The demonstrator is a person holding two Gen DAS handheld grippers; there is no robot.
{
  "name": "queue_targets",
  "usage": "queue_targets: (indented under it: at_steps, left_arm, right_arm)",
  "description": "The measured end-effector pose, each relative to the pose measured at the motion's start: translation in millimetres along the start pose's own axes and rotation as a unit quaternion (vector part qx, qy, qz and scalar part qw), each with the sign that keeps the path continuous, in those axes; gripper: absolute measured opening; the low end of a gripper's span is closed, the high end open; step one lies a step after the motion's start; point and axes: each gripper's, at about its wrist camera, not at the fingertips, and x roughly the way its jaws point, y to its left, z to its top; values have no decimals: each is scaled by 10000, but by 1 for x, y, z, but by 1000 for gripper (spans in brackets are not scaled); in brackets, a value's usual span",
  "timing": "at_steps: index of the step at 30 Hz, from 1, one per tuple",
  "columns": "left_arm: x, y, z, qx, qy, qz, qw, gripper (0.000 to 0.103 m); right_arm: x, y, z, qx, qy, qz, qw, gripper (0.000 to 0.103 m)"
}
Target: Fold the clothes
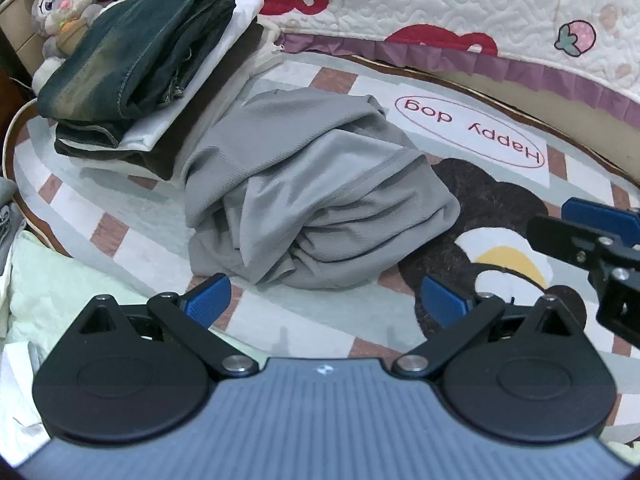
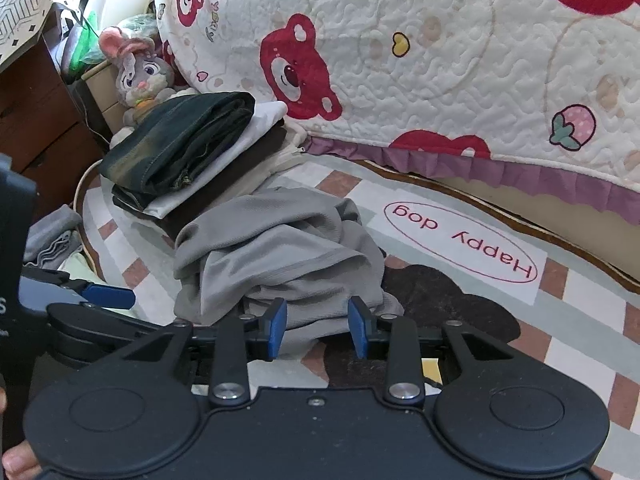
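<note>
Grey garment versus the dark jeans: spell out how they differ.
The grey garment lies crumpled in a loose heap; the jeans are folded flat. The garment sits directly on the rug; the jeans top a stack of folded clothes. The garment is thin, light, smooth knit; the jeans are dark, heavy denim with visible seams. Neither is gripped: the left gripper and right gripper both stand open.

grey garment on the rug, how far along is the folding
Done: a stack of folded clothes sits on the rug, dark jeans on top. In hand: nothing yet. The grey garment lies crumpled beside the stack; the left gripper is wide open just short of it, and the right gripper is open with loose cloth between its pads. Left: spreading, folding and stacking it.
</note>
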Motion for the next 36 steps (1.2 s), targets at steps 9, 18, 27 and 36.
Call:
queue_targets:
  at_steps: [9,18,27,36]
  left_arm:
    - [-2,-5,-4,-43,-73,29,10000,103]
    - [-2,-7,-3,-31,14,12,10000,103]
    - [-4,-11,-4,-6,21,18,10000,103]
    - [-3,-14,-4,-12,59,65,10000,103]
  right_arm:
    - [1,-3,-2,80,32,84,9999,40]
    - [-1,-6,-4,134,59,60,9999,42]
    - [0,-11,-6,182,70,69,9998,43]
    - [-1,-16,-8,294,117,95,9995,44]
